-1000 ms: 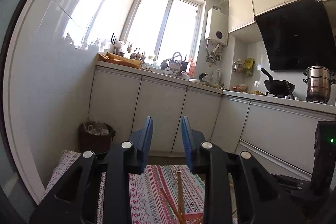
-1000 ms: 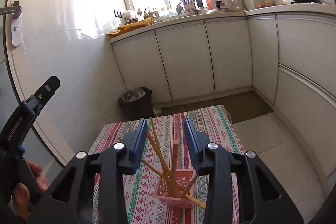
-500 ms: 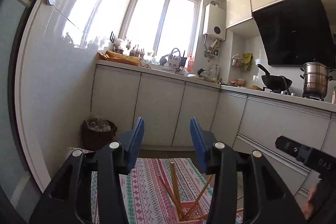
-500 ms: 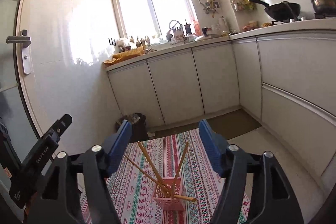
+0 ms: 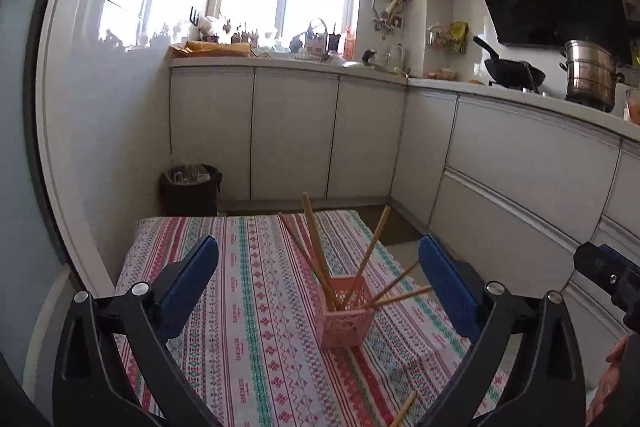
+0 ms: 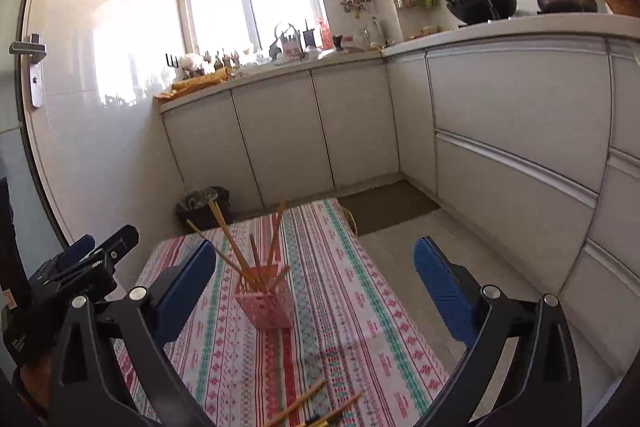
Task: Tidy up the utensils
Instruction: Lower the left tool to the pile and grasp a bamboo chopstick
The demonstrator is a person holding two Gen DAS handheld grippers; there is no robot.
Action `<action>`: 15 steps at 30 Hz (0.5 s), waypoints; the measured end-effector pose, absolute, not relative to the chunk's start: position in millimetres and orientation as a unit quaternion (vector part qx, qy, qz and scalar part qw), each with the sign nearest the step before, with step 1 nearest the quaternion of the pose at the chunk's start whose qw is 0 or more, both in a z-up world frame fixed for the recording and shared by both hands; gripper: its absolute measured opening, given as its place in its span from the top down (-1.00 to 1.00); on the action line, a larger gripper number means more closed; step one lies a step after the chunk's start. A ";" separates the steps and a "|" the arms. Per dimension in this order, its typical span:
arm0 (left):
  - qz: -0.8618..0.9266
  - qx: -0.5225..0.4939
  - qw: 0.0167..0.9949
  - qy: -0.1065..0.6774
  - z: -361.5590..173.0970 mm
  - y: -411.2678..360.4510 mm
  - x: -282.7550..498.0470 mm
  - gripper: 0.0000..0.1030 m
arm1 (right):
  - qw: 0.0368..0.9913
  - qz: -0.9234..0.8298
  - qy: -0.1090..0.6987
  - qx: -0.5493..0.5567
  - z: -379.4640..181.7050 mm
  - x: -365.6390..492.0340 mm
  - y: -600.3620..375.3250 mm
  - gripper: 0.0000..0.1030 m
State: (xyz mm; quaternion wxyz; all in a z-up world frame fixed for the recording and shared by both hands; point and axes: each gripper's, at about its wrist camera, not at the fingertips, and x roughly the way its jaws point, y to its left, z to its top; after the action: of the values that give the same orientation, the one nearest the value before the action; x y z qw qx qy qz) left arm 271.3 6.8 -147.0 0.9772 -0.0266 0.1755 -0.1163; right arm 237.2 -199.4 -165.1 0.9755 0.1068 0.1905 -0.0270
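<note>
Kitchen table, patterned cloth (image 5: pixel 256 307); pink basket (image 5: pixel 345 311) mid-cloth holding chopsticks (image 5: pixel 316 247). Loose chopsticks (image 6: pixel 304 401) lie nearer than basket. Both grippers, left gripper (image 5: pixel 318 281) and right gripper (image 6: pixel 315 281), spread, empty. Pinch one loose stick mid-shaft, drop upright.

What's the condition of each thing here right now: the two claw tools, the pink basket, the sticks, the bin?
Left gripper: jaws wide open, empty.
Right gripper: jaws wide open, empty.
Pink basket: upright on the patterned tablecloth, holding chopsticks.
Chopsticks in basket: leaning at scattered angles.
Loose chopsticks: lying flat at the near edge.
Trash bin: uncovered, lined with a bag.
Cabinet doors: shut.
</note>
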 end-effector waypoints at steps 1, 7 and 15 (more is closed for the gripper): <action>-0.126 -0.020 0.973 0.192 -153.6 2.6 271.0 -0.86 | 0.972 -0.024 0.207 0.108 -173.7 233.6 -201.6 -0.88; -0.179 0.035 0.940 0.287 -191.2 -26.5 276.7 -0.86 | 0.954 -0.026 0.269 0.129 -219.0 217.8 -212.9 -0.88; -0.266 0.176 0.829 0.460 -272.7 -93.6 300.0 -0.86 | 0.903 -0.010 0.392 0.176 -271.6 217.5 -236.9 -0.88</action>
State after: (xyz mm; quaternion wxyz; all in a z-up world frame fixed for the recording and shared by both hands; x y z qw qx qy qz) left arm 300.0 -93.6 -272.7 0.8290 0.1757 0.4597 -0.2657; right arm 217.5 -236.9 -271.6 0.9026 0.1764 0.3924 -0.0097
